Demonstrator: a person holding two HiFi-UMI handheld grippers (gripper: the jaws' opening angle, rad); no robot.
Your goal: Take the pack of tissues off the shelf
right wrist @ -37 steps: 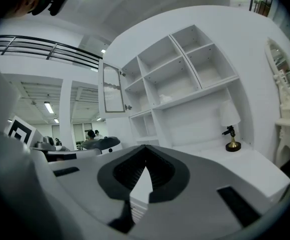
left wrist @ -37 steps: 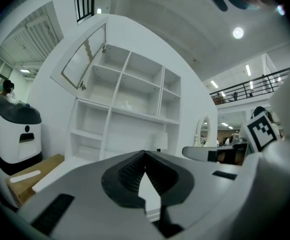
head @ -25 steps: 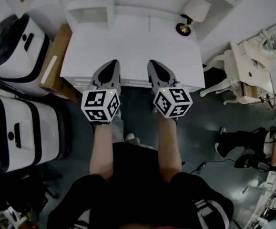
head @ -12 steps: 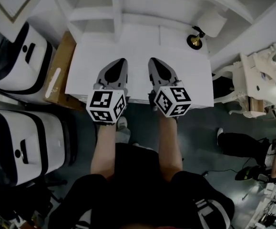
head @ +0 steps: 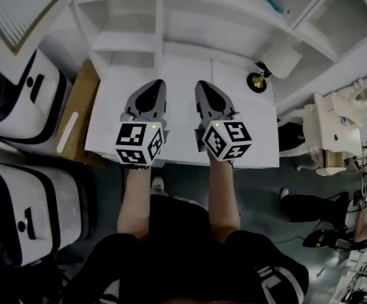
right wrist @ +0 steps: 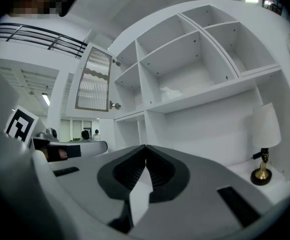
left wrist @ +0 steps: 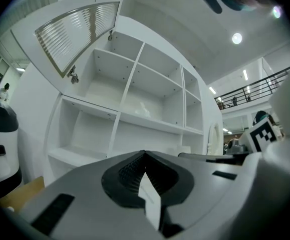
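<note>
A pale, crumpled pack of tissues (left wrist: 143, 109) lies in a middle compartment of the white shelf unit (head: 161, 24); the right gripper view shows the pack (right wrist: 171, 93) on the same board. I cannot make it out in the head view. My left gripper (head: 151, 86) and right gripper (head: 203, 86) hover side by side over the white desk top (head: 183, 75), pointing level at the shelves and well short of them. The left gripper (left wrist: 145, 153) has its jaw tips meeting with nothing between them. The right gripper (right wrist: 146, 147) is likewise shut and empty.
A small lamp (head: 262, 75) with a white shade stands at the desk's back right corner. A louvred cabinet door (left wrist: 79, 29) hangs open at the upper left. Two white machines (head: 25, 87) and a cardboard box (head: 75, 116) stand left of the desk. A white chair (head: 326, 132) stands to the right.
Both grippers have moved forward together from the desk's front edge to over its top, nearer the shelves. More of the shelf unit has come into the head view.
</note>
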